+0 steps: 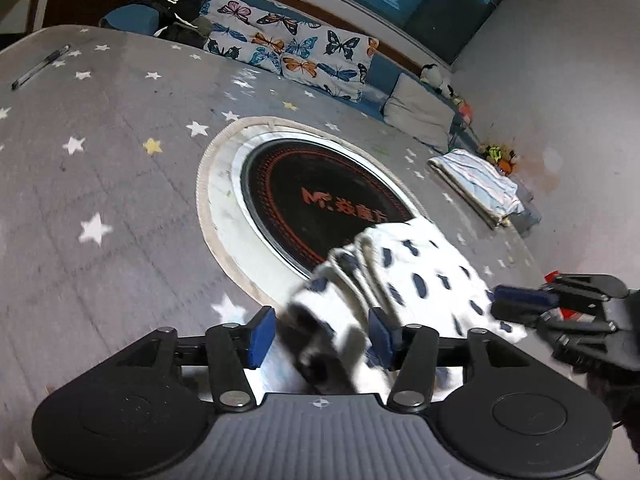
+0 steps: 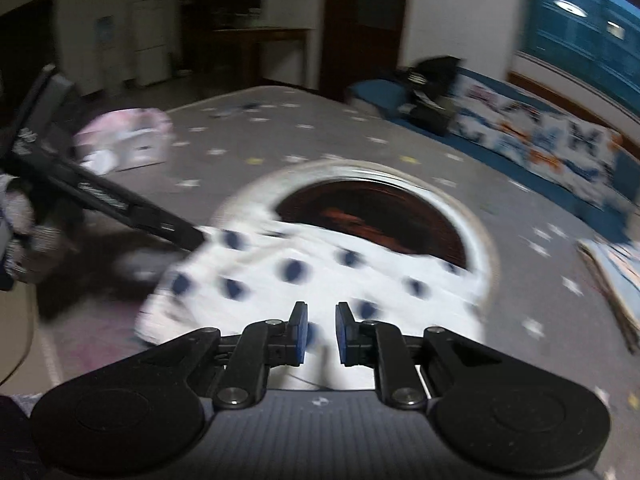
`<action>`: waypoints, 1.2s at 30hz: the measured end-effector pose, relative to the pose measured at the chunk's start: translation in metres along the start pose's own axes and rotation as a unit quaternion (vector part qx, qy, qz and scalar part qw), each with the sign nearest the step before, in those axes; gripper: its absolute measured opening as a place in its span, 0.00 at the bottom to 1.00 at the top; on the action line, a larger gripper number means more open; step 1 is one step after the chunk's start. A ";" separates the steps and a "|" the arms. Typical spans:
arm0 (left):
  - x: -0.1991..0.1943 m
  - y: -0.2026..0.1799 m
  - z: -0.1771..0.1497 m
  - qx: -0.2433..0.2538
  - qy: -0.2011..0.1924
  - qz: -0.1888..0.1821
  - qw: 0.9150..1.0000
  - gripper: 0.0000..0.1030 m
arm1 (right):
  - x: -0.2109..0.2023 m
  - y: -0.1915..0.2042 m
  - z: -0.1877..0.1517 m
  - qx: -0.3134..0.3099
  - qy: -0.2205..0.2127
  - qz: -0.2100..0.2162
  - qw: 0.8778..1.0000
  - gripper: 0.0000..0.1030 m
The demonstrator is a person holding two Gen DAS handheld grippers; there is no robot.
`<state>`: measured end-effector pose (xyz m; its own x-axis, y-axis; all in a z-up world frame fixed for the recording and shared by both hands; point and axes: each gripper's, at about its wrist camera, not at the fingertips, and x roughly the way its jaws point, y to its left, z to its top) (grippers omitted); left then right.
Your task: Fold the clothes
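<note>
While a bunched fold of the white garment with dark blue spots (image 1: 404,276) lies between its spread pads, the left gripper (image 1: 320,338) is seen released, jaws wide apart. The right gripper (image 2: 322,332) is held partly parted directly over the same cloth, nothing clamped. Beyond both grippers, the garment is draped over the edge of a round black cooktop (image 1: 316,200) set in the star-patterned table (image 1: 120,140).

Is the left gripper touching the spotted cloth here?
Touching. In the left wrist view, the spotted cloth bunches between the left gripper's blue pads, and its fabric presses against the right pad, though blurred.
</note>
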<state>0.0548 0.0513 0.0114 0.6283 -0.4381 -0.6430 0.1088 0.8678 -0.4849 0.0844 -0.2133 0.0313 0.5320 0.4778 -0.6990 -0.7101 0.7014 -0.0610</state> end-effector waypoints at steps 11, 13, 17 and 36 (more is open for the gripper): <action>-0.009 -0.012 -0.015 -0.037 -0.009 -0.003 0.999 0.62 | 0.030 0.061 0.001 -0.078 0.002 0.045 0.996 0.14; -0.010 -0.013 -0.016 -0.045 -0.011 -0.002 0.999 0.64 | 0.034 0.064 -0.001 -0.084 0.003 0.041 0.996 0.14; -0.013 -0.011 -0.017 -0.052 -0.018 0.009 0.998 0.71 | 0.020 0.058 -0.001 -0.087 -0.005 0.040 0.995 0.22; -0.005 -0.022 -0.024 -0.109 0.008 0.008 0.994 0.77 | 0.024 0.110 -0.032 -0.266 -0.013 -0.005 0.964 0.54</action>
<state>0.0306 0.0293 0.0111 0.6158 -0.4292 -0.6608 -0.0722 0.8043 -0.5898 0.0039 -0.1420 -0.0149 0.5455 0.4903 -0.6797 -0.8379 0.3380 -0.4287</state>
